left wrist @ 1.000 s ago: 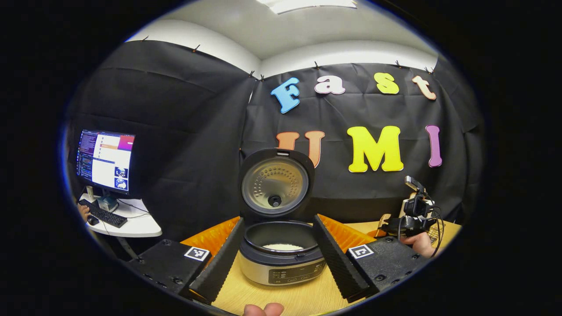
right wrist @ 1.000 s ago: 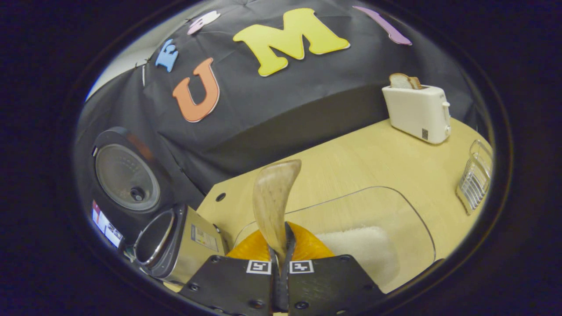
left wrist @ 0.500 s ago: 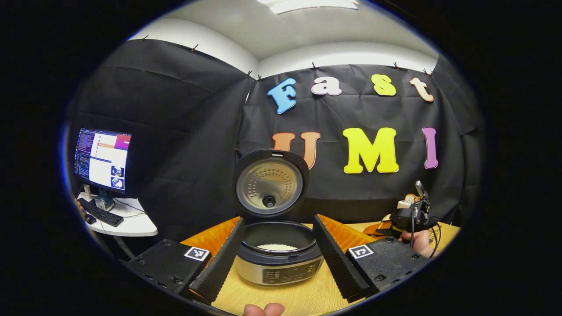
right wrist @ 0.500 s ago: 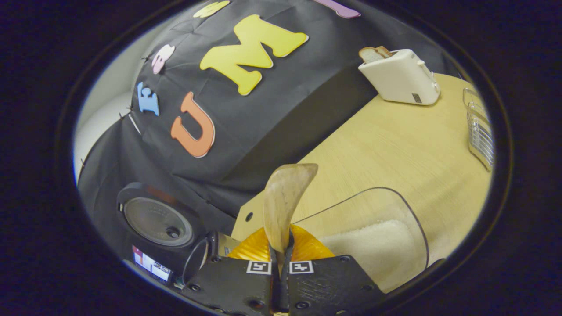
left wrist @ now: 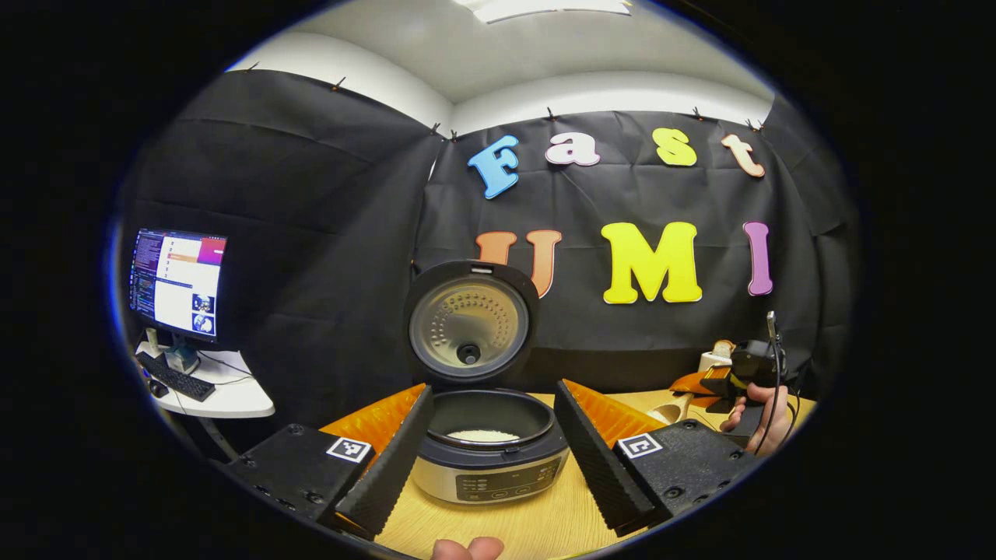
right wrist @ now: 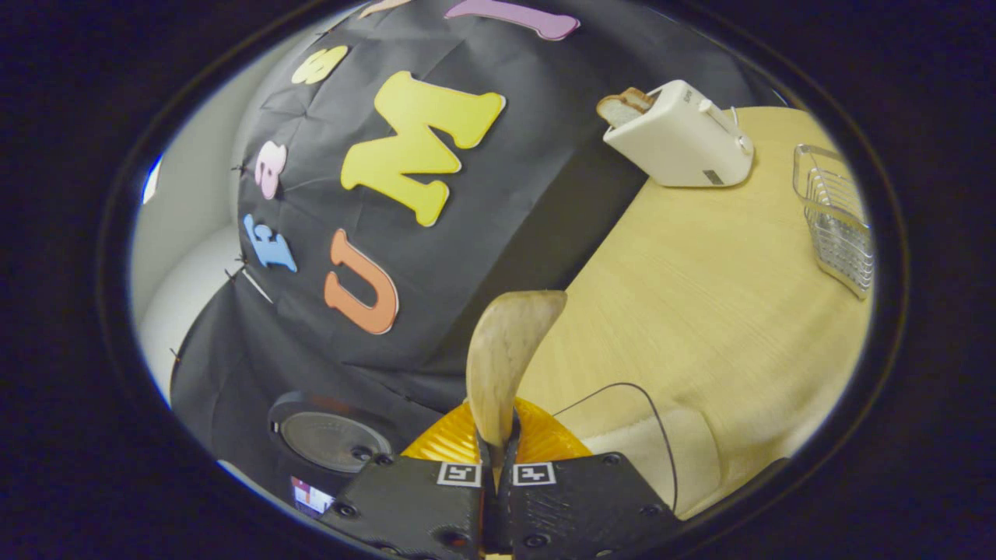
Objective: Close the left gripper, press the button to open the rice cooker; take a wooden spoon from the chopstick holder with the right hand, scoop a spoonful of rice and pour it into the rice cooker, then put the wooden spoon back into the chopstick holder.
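My left gripper (left wrist: 492, 447) sits with its two fingers spread wide apart, holding nothing. Between those fingers stands the rice cooker (left wrist: 490, 459) on the wooden table (left wrist: 537, 521), its lid (left wrist: 469, 323) raised upright behind the pot and a patch of white rice (left wrist: 482, 435) lying in the bowl. Off to the right of the rice cooker, farther along the table, I see my right hand (left wrist: 759, 416) carrying the other gripper.

My right gripper (right wrist: 496, 447) has its fingers pressed together on the handle of the wooden spoon (right wrist: 502, 354), whose bowl sticks up and forward, tilted a little to the right. Just beside the spoon, to its right, is a clear container (right wrist: 669, 467) with white rice (right wrist: 661, 455) in it. Farther beyond the spoon lies bare table (right wrist: 700, 295), then a wire chopstick holder (right wrist: 836, 218) at the right edge, and near the black cloth wall a white toaster (right wrist: 677, 140) with bread in its slot.
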